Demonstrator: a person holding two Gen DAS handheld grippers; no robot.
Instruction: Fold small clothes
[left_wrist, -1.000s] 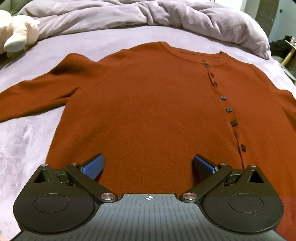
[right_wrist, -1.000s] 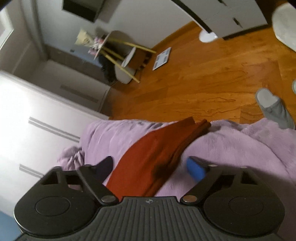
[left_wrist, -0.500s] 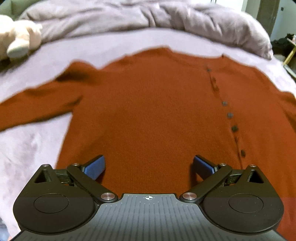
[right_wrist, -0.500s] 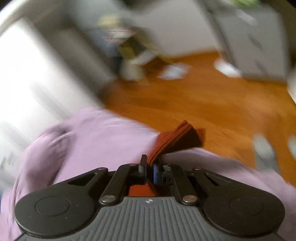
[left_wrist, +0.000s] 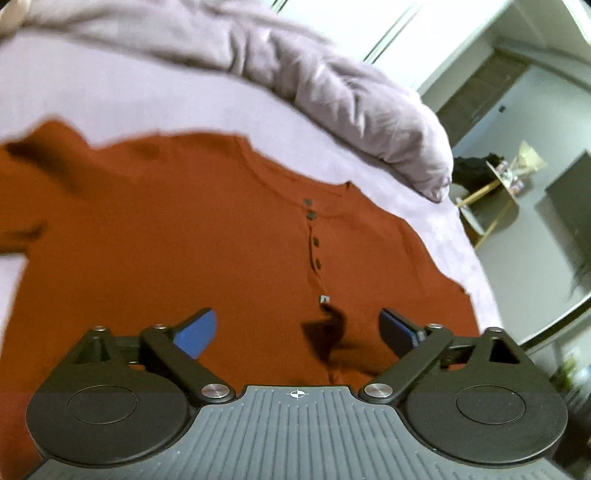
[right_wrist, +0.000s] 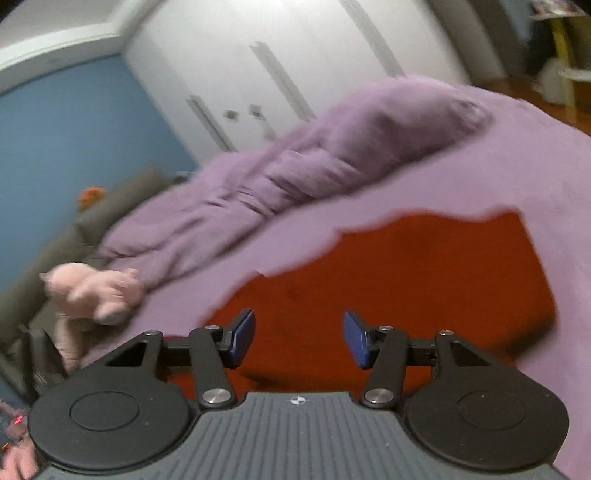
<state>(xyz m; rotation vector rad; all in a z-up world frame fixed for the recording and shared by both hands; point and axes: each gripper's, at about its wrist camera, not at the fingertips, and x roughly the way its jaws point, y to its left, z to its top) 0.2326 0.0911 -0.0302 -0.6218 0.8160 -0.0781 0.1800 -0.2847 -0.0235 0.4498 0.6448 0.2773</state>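
The left gripper (left_wrist: 297, 332) hangs with blue pads (left_wrist: 195, 333) spread wide over a rust-red buttoned cardigan (left_wrist: 177, 243) lying flat on the lilac bed sheet (left_wrist: 122, 96), beside a rumpled duvet (left_wrist: 332, 92).

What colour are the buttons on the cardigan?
Dark grey to black on the rust-orange cardigan; one button shows near the neckline, best in the left wrist view.

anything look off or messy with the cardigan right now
Mostly tidy. The rust cardigan lies flat and buttoned on the purple bed cover, but its front bunches into a dark pucker low on the button line, between the open left gripper fingers. The right gripper is open, holding nothing.
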